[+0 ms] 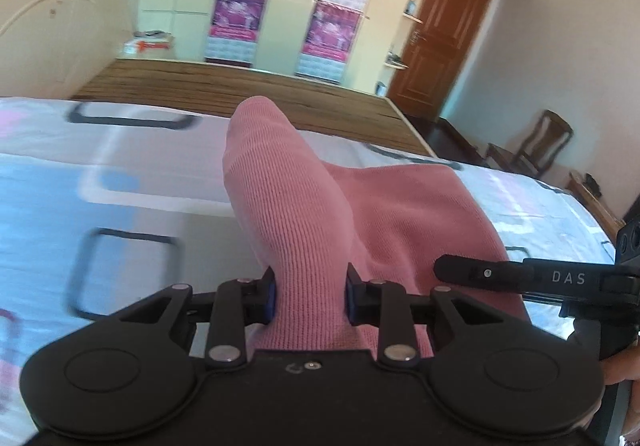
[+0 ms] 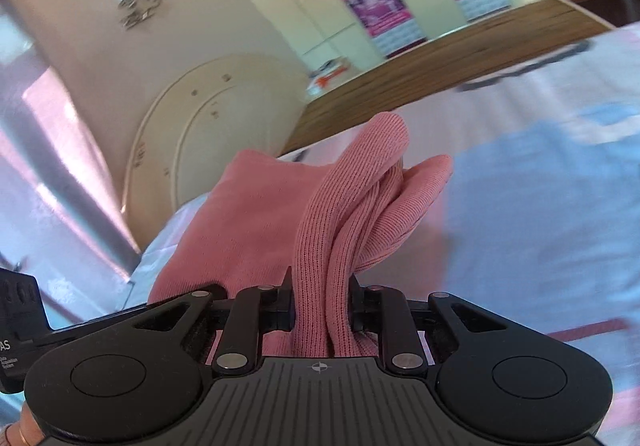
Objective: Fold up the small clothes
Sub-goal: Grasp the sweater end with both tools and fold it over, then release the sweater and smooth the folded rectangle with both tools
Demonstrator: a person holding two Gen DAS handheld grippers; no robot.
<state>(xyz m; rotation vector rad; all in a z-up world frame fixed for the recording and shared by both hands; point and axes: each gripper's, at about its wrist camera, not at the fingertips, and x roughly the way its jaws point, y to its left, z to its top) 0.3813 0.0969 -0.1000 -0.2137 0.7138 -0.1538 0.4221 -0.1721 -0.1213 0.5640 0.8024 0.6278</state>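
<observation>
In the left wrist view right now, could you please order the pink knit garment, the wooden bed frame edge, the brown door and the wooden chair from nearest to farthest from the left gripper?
1. pink knit garment: clamped in the left gripper, centre.
2. wooden bed frame edge: beyond the patterned bedsheet, across the middle.
3. wooden chair and brown door: both on the right; too close to call.

- pink knit garment [image 1: 288,205]: its gripped end is buried between the pads of my left claw [image 1: 310,298]; the lower part runs out of sight behind the claw body.
- bedsheet [image 1: 120,181]: print smeared by blur.
- posters [image 1: 336,5]: text too soft to read.
- my right claw [image 1: 532,278]: cut off by the right edge.
</observation>
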